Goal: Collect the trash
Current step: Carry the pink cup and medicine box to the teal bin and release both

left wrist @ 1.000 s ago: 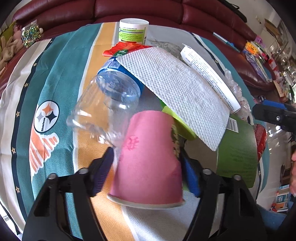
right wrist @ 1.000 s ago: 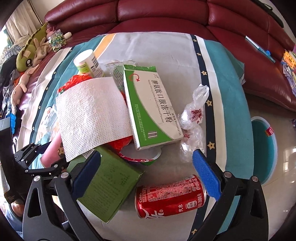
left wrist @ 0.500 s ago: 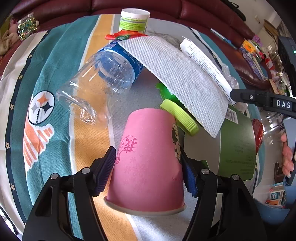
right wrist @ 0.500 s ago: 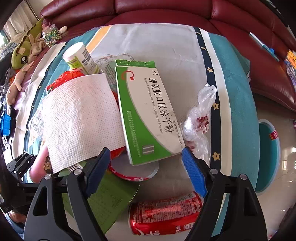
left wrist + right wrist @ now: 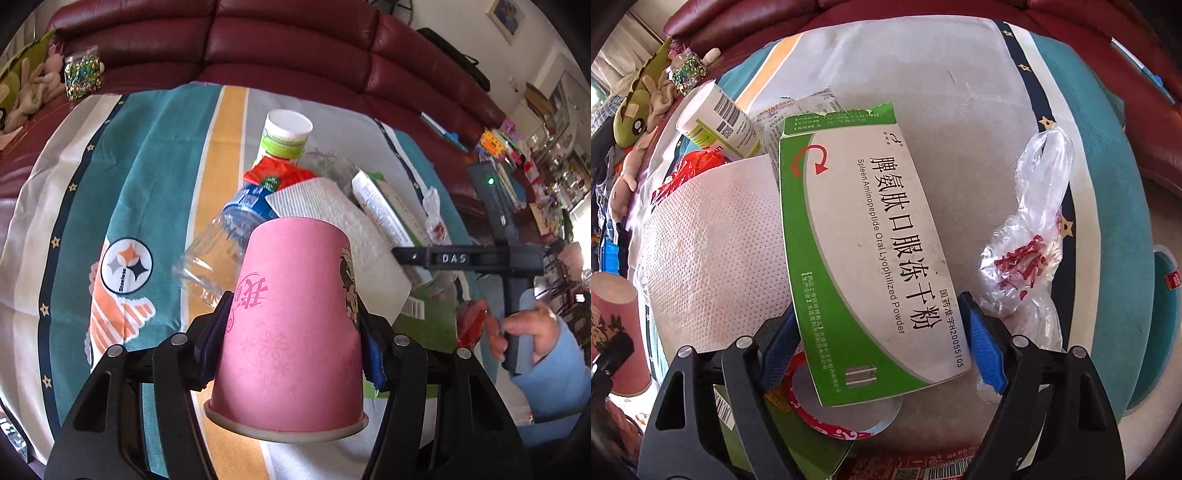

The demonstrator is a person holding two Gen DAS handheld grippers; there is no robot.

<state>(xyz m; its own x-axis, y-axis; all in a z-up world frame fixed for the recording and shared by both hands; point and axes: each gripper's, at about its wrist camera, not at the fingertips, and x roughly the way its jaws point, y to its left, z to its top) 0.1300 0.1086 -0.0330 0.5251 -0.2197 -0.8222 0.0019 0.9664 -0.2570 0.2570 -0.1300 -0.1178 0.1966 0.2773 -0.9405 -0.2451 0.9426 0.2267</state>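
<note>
My left gripper (image 5: 291, 339) is shut on an upside-down pink paper cup (image 5: 291, 325) and holds it above the table. Behind it lie a clear plastic bottle (image 5: 221, 243), a white paper towel (image 5: 332, 210) and a white and green tub (image 5: 284, 142). My right gripper (image 5: 879, 332) is open, its blue pads either side of the near end of a green and white medicine box (image 5: 864, 240); I cannot tell if they touch it. A crumpled clear plastic bag (image 5: 1030, 243) lies right of the box. The pink cup (image 5: 613, 325) shows at the left edge.
The table has a striped teal cloth (image 5: 147, 184). A foil lid (image 5: 842, 413), a green carton (image 5: 798, 446) and a red can (image 5: 923, 465) lie under the right gripper. A red wrapper (image 5: 690, 166) is at left. A red sofa (image 5: 277, 44) is behind. A teal bin (image 5: 1163, 306) stands at right.
My left gripper has lifted the pink cup up and back from the pile. My right gripper has moved forward and down over the medicine box, its pads now beside the box's near end.
</note>
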